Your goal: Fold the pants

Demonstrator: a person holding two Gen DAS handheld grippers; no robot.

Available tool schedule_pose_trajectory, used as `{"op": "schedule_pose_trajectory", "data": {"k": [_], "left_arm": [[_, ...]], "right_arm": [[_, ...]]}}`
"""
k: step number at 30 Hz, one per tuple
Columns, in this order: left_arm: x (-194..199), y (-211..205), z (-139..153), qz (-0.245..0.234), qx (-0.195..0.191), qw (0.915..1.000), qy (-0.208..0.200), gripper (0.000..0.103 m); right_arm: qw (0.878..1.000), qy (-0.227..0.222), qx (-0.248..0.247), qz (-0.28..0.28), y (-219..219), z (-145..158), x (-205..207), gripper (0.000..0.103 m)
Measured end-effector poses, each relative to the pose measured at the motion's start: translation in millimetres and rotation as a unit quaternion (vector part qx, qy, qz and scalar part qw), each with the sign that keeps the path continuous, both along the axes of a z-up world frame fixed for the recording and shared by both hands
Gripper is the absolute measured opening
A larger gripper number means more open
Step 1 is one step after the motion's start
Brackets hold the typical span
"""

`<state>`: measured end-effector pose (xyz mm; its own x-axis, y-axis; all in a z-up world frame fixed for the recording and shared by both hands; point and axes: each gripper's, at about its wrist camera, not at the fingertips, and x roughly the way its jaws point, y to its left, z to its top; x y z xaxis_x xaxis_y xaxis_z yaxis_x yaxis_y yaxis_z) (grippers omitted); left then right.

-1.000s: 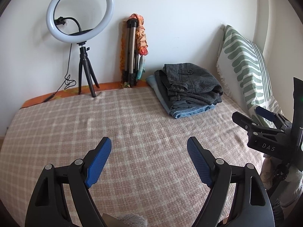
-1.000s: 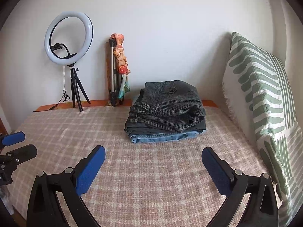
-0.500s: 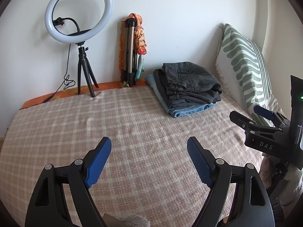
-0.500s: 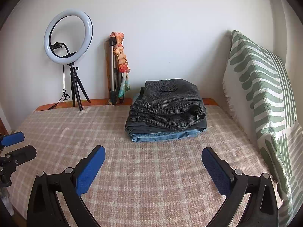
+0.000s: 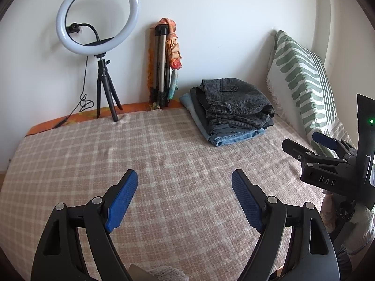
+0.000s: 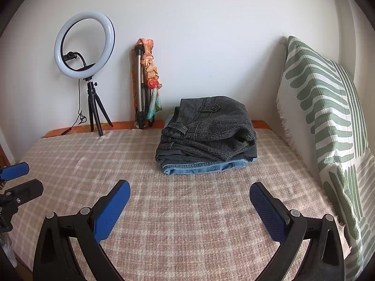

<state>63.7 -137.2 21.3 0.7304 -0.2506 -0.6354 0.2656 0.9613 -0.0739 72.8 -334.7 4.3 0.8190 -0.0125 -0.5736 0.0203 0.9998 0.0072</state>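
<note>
A stack of folded pants [image 5: 232, 110] lies at the far right of the bed, grey tweed pants on top, dark ones under them, blue jeans at the bottom; it also shows in the right wrist view [image 6: 206, 138]. My left gripper [image 5: 185, 194] is open and empty above the plaid bedspread [image 5: 164, 154], well short of the stack. My right gripper [image 6: 189, 201] is open and empty, in front of the stack. The right gripper also shows at the right edge of the left wrist view [image 5: 323, 154], and the left gripper at the left edge of the right wrist view [image 6: 16, 182].
A ring light on a small tripod [image 5: 98, 23] and a folded tripod with a scarf [image 5: 164, 63] stand at the wall behind the bed. A green-and-white patterned pillow [image 6: 328, 121] leans along the bed's right side.
Both grippers have drifted back and slightly up; the stack appears a little farther away. Both stay open and empty.
</note>
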Motion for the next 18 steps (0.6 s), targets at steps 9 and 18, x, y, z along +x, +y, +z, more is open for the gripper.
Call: {"op": "schedule_pose_trajectory", "data": {"k": [9,18], "left_arm": [[-1.0,0.9,-1.1,0.003,0.003,1.0,-0.003,0.086],[-5.0,-2.5,0.0,-0.003,0.013,0.9998,-0.018,0.087]], "right_arm": [[1.0,0.001,0.0,0.003,1.0,0.3,-0.4,0.103],[1.0,0.005,-0.001,0.007,-0.4,-2.6,2.4,0.103]]}}
